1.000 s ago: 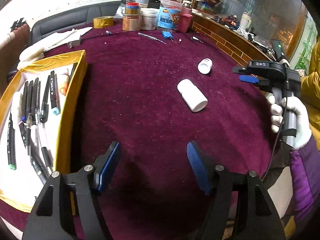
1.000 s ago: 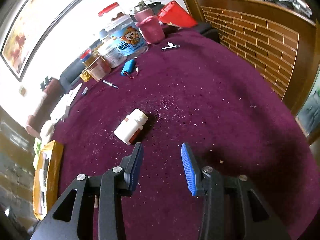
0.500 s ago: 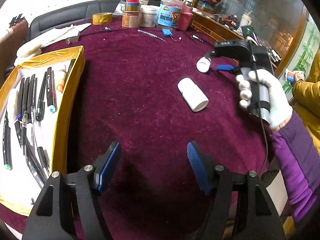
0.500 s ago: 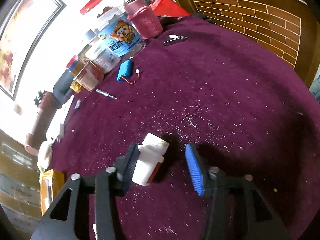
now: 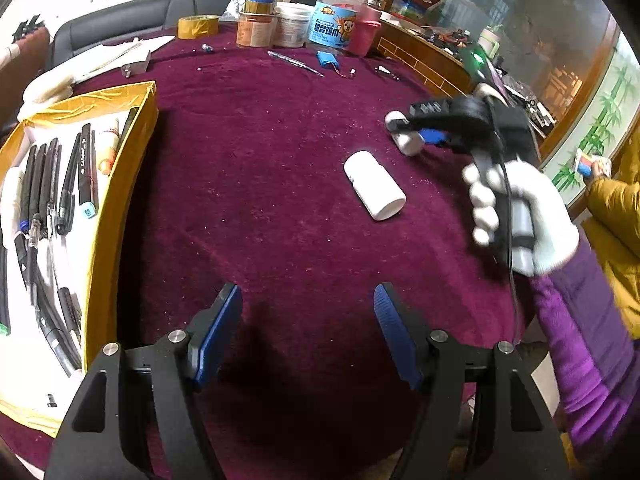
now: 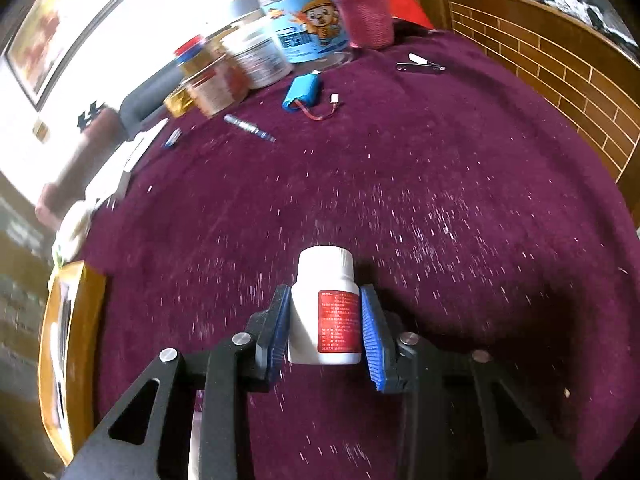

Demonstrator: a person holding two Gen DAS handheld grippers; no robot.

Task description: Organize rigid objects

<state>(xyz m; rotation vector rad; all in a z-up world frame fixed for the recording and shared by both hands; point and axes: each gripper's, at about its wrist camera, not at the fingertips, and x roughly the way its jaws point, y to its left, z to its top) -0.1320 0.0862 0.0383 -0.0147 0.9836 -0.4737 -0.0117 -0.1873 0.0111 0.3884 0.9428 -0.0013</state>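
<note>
Maroon velvet tabletop (image 5: 280, 184), dusted with pale specks, filling both views.

Nearest in the left wrist view: left gripper (image 5: 308, 332), spread wide over bare cloth, nothing between the blue pads. Just left of it, a yellow tray (image 5: 120, 184) lined with black pens (image 5: 68, 184) laid side by side. Beyond, near the middle, a plain white bottle (image 5: 374, 190) lying on its side. Past that, a white-gloved hand (image 5: 520, 216) on a purple sleeve, carrying the right gripper (image 5: 412, 138), closed around a small white bottle (image 5: 404, 142) close to the cloth; lifted or not, cannot tell.

Closer look from the right wrist view: right gripper (image 6: 326, 328), jaws just drawn in, both blue pads pressing the sides of the small white bottle (image 6: 326, 304), cap pointing away, red label facing up. Farther off, a blue battery pack (image 6: 302, 94) with red wires, then nail clippers (image 6: 420, 65). At the far edge, a row of jars and tubs (image 6: 256, 52), a cartoon-printed canister (image 6: 304, 28), a pink knitted sleeve on a flask (image 6: 364, 16), and a roll of tape (image 5: 198, 26).
</note>
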